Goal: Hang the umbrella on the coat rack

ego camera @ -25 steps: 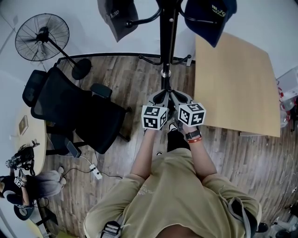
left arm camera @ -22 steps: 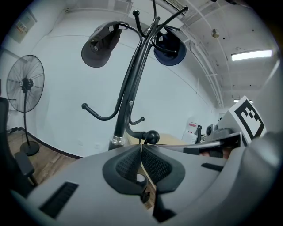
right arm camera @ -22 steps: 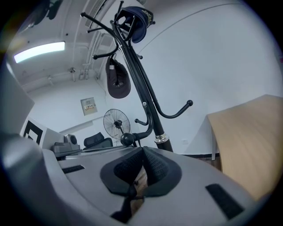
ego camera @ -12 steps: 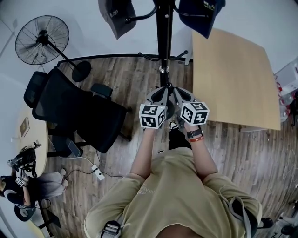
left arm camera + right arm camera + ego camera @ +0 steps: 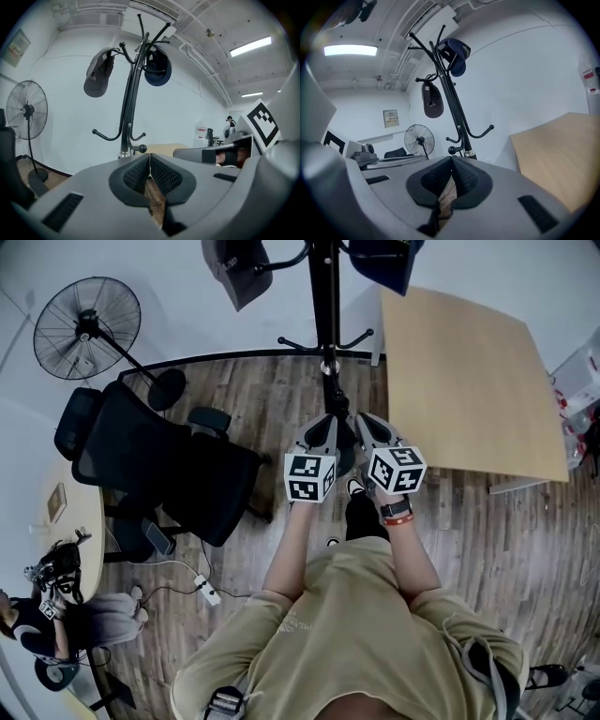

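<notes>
The black coat rack (image 5: 324, 306) stands straight ahead of me, with a grey cap (image 5: 234, 266) and a navy cap (image 5: 382, 257) on its upper hooks. No umbrella shows in any view. My left gripper (image 5: 325, 421) and right gripper (image 5: 360, 419) are held side by side at chest height, pointing at the rack's pole. Both are shut with nothing between the pads. In the left gripper view, the left gripper (image 5: 149, 158) faces the rack (image 5: 129, 108) and its free lower hooks (image 5: 105, 136). In the right gripper view, the right gripper (image 5: 452, 161) faces the same pole (image 5: 453, 105).
A light wooden table (image 5: 469, 381) stands right of the rack. A black office chair (image 5: 159, 465) and a standing fan (image 5: 86, 326) are at the left. A person (image 5: 56, 620) sits at the far lower left beside cables (image 5: 202, 592) on the wooden floor.
The rack, table and caps have slid slightly upward in the head view. Both grippers stay shut and side by side, their fingers now reaching a bit farther toward the pole.
</notes>
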`<state>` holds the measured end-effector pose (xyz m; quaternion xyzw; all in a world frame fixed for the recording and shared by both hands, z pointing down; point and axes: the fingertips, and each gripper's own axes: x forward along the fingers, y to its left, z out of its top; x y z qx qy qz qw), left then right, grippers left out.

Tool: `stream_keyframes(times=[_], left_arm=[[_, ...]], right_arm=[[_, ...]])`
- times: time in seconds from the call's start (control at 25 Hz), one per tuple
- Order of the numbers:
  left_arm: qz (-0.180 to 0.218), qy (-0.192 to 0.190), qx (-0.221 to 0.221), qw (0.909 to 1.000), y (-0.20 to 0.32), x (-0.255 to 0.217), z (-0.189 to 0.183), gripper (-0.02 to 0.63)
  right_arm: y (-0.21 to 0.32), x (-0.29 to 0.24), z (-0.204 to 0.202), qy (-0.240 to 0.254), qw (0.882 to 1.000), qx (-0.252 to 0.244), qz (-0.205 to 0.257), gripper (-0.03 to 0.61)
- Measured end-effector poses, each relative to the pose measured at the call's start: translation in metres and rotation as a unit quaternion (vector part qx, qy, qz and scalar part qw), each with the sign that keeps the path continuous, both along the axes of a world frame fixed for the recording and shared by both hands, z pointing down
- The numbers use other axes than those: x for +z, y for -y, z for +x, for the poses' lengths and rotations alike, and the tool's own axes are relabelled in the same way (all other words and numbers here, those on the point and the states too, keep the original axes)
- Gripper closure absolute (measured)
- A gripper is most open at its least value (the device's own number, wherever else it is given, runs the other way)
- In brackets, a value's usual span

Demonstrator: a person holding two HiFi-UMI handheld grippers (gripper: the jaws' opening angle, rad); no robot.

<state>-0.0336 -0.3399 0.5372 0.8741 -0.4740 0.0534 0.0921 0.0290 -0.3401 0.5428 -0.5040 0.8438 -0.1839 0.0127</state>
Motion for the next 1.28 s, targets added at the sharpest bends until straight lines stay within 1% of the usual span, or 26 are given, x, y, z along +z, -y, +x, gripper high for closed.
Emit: stream_keyframes(times=[0.04, 0.16, 0.32, 0.44, 0.6, 0.84, 1.08, 1.28], left_arm=[[0.005, 0.000, -0.004, 1.0000, -0.006, -0.002, -0.004, 0.591], [0.015, -0.016, -0.013, 0.9997, -0.019, -0.014, -0.012, 0.591], [0.031, -0.027, -0.018, 0.9990, -0.030, -0.026, -0.018, 0.591], [0.035, -0.034, -0.015, 0.9987, -0.038, -0.031, -0.021, 0.591], [0.041, -0.037, -0.017, 0.9983, -0.046, -0.038, -0.026, 0.591], [0.039, -0.033, -0.021, 0.9985, -0.053, -0.033, -0.036, 0.591], [0.029, -0.031, -0.015, 0.9990, -0.056, -0.025, -0.028, 0.591], [0.027, -0.033, -0.010, 0.9990, -0.062, -0.029, -0.021, 0.591]], right_arm=[[-0.006, 0.000, -0.001, -0.002, 1.000, 0.002, 0.001, 0.561], [-0.021, -0.010, 0.002, -0.011, 1.000, 0.014, 0.014, 0.562], [-0.034, -0.025, 0.007, -0.043, 0.998, 0.026, 0.044, 0.563], [-0.042, -0.028, 0.008, -0.057, 0.996, 0.037, 0.055, 0.563], [-0.048, -0.030, 0.006, -0.055, 0.996, 0.043, 0.056, 0.563], [-0.058, -0.027, -0.005, -0.054, 0.996, 0.037, 0.053, 0.563], [-0.067, -0.026, 0.003, -0.058, 0.996, 0.046, 0.050, 0.563], [-0.072, -0.030, 0.013, -0.057, 0.996, 0.049, 0.050, 0.563]])
